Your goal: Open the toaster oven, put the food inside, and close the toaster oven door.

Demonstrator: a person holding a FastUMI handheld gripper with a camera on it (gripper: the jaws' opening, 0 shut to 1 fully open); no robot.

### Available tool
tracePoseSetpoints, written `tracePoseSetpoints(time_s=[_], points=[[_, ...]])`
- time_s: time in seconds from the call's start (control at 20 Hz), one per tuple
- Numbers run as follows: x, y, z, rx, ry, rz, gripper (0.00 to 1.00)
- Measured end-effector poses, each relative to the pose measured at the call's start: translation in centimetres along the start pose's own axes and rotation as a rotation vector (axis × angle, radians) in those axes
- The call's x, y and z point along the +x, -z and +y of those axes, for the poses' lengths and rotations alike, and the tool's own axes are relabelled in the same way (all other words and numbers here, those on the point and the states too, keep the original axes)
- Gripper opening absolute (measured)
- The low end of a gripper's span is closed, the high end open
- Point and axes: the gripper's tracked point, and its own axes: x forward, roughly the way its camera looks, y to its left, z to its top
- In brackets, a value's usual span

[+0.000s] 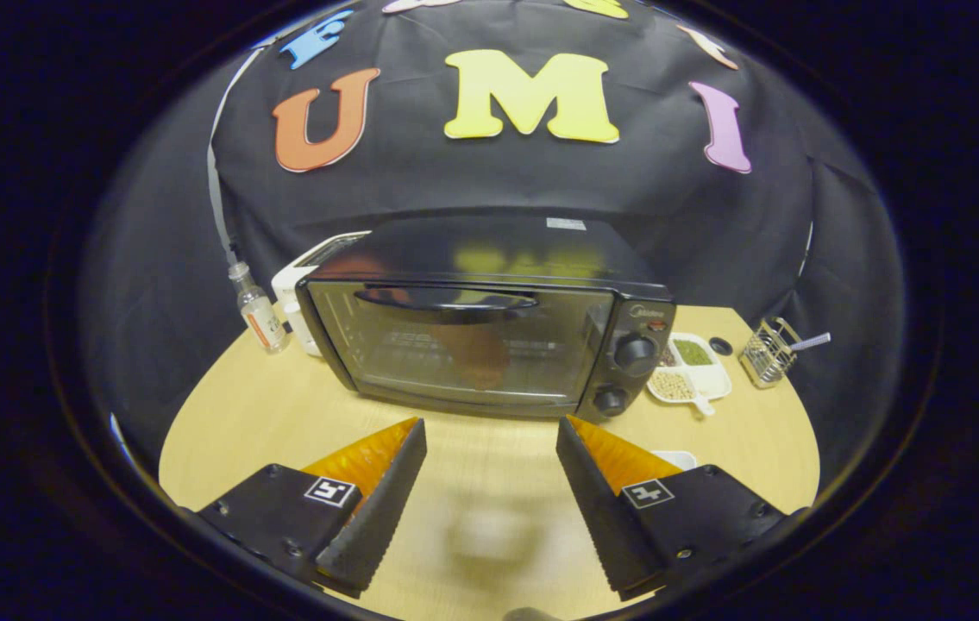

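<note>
A black toaster oven (489, 323) stands on the wooden table (222, 414) beyond my fingers, its glass door shut. The door's handle (446, 299) runs along the top of the glass. Two knobs (634, 352) sit on its right panel. My gripper (489, 440) hovers above the table just in front of the oven door, open, with nothing between its fingers. A small white thing (676, 458) peeks out behind the right finger; I cannot tell what it is.
A small clear bottle (258, 312) and a white appliance (304, 289) stand left of the oven. To its right lie a white divided dish of grains (686, 369), a small dark disc (720, 346) and a wire basket holding a utensil (769, 352).
</note>
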Motion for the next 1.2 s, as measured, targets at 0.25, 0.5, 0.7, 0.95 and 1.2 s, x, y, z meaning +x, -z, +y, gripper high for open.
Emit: tracePoseSetpoints(time_s=[0.25,0.5,0.7,0.95,1.2], points=[[-1.9,2.4,-2.7,0.021,0.052,0.018,0.97],[-6.0,3.4,-6.5,0.025,0.103,0.013,0.97],[-11.7,1.3,-11.8,-0.007,0.172,-0.042,0.97],[-21.0,-5.6,-17.6,0.015,0.203,-0.226,0.97],[-30.8,-12.5,-21.3,-0.025,0.184,-0.456,0.98]])
